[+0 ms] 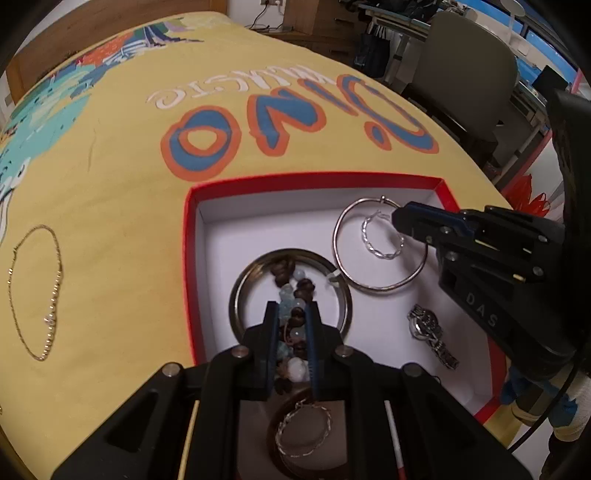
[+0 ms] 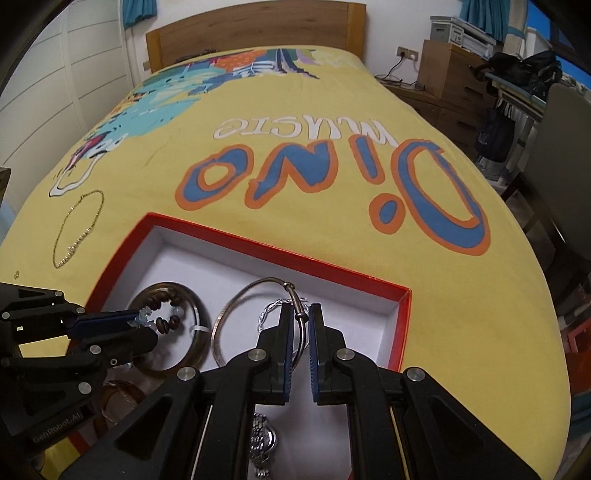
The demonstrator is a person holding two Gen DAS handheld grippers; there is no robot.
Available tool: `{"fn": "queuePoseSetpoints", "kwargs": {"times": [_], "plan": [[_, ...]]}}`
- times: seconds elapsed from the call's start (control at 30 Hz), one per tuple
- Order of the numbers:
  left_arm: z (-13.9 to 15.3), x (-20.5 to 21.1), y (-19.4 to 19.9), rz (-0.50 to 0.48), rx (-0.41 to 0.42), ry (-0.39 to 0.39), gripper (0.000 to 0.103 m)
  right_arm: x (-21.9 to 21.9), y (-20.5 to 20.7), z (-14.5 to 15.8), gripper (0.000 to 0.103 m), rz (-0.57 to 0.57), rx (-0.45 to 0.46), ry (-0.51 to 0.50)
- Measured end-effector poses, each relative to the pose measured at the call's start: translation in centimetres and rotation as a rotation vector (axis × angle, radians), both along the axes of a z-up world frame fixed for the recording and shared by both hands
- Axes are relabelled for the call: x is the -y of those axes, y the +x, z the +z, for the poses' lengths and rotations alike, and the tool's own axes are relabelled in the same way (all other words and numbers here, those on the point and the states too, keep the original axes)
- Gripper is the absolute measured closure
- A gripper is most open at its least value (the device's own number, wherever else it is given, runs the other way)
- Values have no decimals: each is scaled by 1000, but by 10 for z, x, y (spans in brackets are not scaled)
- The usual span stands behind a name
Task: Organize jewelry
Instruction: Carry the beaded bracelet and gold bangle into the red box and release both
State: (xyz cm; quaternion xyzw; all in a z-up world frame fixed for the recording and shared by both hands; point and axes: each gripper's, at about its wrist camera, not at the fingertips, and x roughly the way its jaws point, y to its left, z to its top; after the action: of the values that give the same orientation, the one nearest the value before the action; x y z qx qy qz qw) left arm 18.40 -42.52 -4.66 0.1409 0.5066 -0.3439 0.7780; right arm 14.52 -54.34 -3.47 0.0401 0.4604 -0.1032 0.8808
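A red box [image 1: 189,236] with a white inside sits on the yellow bedspread; it also shows in the right wrist view [image 2: 402,325]. My left gripper [image 1: 291,314] is shut on a bead bracelet [image 1: 291,291] of brown and pale blue beads, over a round bangle [image 1: 236,291]. My right gripper [image 2: 300,317] is slightly open over the thin silver hoop [image 2: 229,310], holding nothing I can see. In the box lie a twisted silver earring [image 1: 380,236], a second one [image 1: 303,428] and a silver watch [image 1: 430,332]. A gold chain [image 1: 48,288] lies outside on the bedspread.
The bed's wooden headboard [image 2: 255,33] is at the far end. A chair [image 1: 469,62], desk and drawers [image 2: 447,70] stand to the right of the bed. A tiny gold item [image 2: 16,274] lies near the chain.
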Motion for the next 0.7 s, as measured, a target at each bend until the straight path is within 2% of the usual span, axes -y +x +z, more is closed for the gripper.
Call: {"fn": "queuePoseSetpoints", "kwargs": {"times": [0.23,0.3,0.37,0.4,0.57,0.7], "plan": [[-6,-2,0,2,-9,-2,89,7,4,-7,95,-24,-42,-16],[-5,-4,1,5,-16,-8,89,9,2,-7,90,-39,-39,-11],[-3,-8,2,11,-29,-17,89,11,-1,-3,72,-50,-26,-9],[-2,-10,2,13,-32,-22,89,12,-3,-1,70,-53,-19,-8],[11,-21,-2,15,-40,-58,78,13,-19,13,66,-86,29,18],[26,-34,-8,19,-34,-85,76,8,-34,26,65,-106,55,26]]}}
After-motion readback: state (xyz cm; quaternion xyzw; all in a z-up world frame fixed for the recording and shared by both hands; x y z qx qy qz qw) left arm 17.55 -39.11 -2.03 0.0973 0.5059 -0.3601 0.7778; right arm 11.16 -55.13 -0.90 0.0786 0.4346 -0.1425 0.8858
